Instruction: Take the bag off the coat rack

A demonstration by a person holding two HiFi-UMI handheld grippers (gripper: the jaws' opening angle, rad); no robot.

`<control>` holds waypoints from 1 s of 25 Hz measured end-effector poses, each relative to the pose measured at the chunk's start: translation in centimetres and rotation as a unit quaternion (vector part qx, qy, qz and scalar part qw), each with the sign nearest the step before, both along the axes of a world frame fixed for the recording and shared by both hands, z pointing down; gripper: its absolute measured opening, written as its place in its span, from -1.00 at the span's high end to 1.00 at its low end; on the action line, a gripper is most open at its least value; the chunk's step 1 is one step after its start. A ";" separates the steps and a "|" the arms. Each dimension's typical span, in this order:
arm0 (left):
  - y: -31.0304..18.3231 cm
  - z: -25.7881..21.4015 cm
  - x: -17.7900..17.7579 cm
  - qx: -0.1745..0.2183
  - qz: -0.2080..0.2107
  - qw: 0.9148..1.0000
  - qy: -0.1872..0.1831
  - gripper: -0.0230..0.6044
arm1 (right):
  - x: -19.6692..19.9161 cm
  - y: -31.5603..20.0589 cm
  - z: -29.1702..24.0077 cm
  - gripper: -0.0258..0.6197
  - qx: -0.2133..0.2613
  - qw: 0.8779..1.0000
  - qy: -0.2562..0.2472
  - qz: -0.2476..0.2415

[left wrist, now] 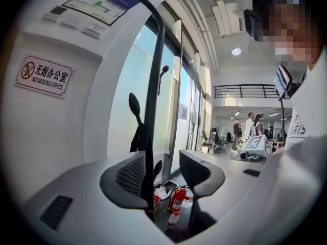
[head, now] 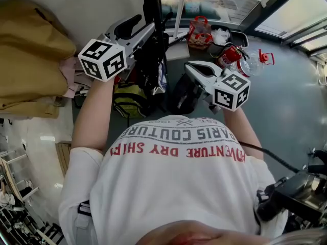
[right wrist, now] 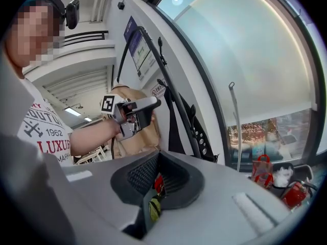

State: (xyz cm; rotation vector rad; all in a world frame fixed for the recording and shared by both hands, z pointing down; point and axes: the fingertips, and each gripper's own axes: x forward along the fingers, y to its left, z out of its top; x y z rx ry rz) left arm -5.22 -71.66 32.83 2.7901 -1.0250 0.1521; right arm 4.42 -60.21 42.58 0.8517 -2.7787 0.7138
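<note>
The black coat rack pole (head: 153, 4) stands straight ahead of me. My left gripper (head: 152, 32) is raised against it and open; in the left gripper view the pole (left wrist: 155, 86) runs down between the spread jaws (left wrist: 163, 167), close to the left pad, untouched. A black bag (head: 181, 93) hangs beside the pole, just under the tip of my right gripper (head: 190, 68). A yellow-green bag (head: 127, 103) sits lower on the rack. The right gripper (right wrist: 159, 180) has its jaws together with only a slit. No strap shows between them.
A tan coat (head: 30, 55) hangs at the left against the white wall. Red fire extinguishers (head: 230, 55), a red-handled bag (head: 199, 32) and a water bottle (head: 253, 63) stand on the floor by the window. People stand far off in the office (left wrist: 250, 126).
</note>
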 end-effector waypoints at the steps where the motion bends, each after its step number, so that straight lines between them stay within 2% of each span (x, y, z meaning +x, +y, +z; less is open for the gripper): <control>1: -0.9 0.4 0.1 -0.004 -0.007 1.000 -0.004 0.32 | 0.1 -0.4 -0.3 0.92 0.003 1.000 -0.001 0.000; 8: -4.0 2.5 0.5 -0.007 -0.033 0.997 -0.070 0.29 | 0.5 -1.5 -1.0 0.92 0.018 1.000 0.003 -0.010; 16: -4.6 3.0 1.4 -0.016 -0.018 0.997 -0.071 0.30 | 0.4 -2.1 -0.2 0.92 0.011 1.000 0.007 -0.020; 21: -4.8 3.0 0.5 -0.016 -0.039 0.997 -0.071 0.79 | 0.3 -2.0 0.1 0.92 0.006 1.000 0.006 -0.022; 25: -4.9 2.9 0.2 -0.022 -0.053 0.997 -0.048 0.83 | 0.3 -1.9 0.6 0.92 0.002 1.000 0.008 -0.021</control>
